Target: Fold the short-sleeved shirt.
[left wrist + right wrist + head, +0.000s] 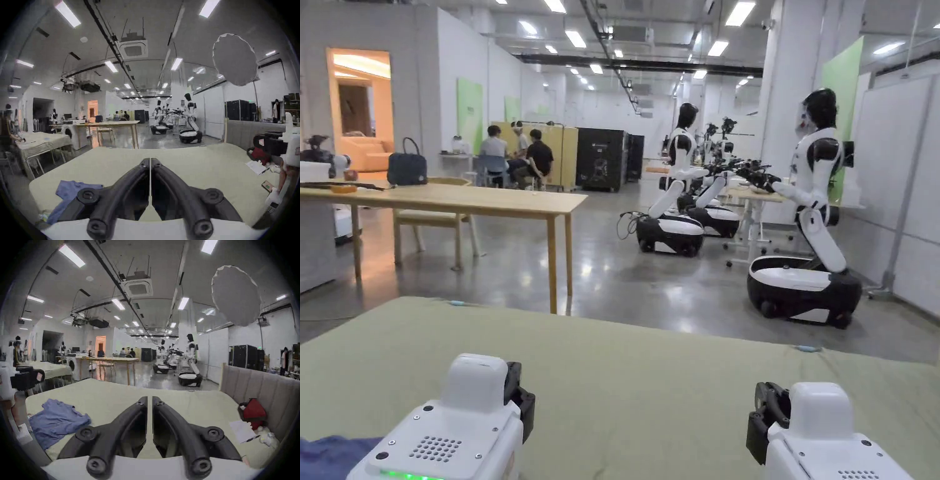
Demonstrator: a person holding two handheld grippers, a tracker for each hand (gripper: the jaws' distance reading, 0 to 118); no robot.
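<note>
Nearest, the left gripper (150,160) hovers over the green bed cover (186,162) with its jaws pressed together and empty. The right gripper (149,398) beside it is also empty, showing only a thin slit between its jaws. The blue shirt (55,420) lies crumpled off to the left of both, near the cover's left edge. The left gripper is closer, so it likely reaches first.

A blue shirt (58,420) is seen crumpled and unfolded at the lower left of the right gripper view, spread loosely on the pale green surface (103,395) near its left edge.
</note>
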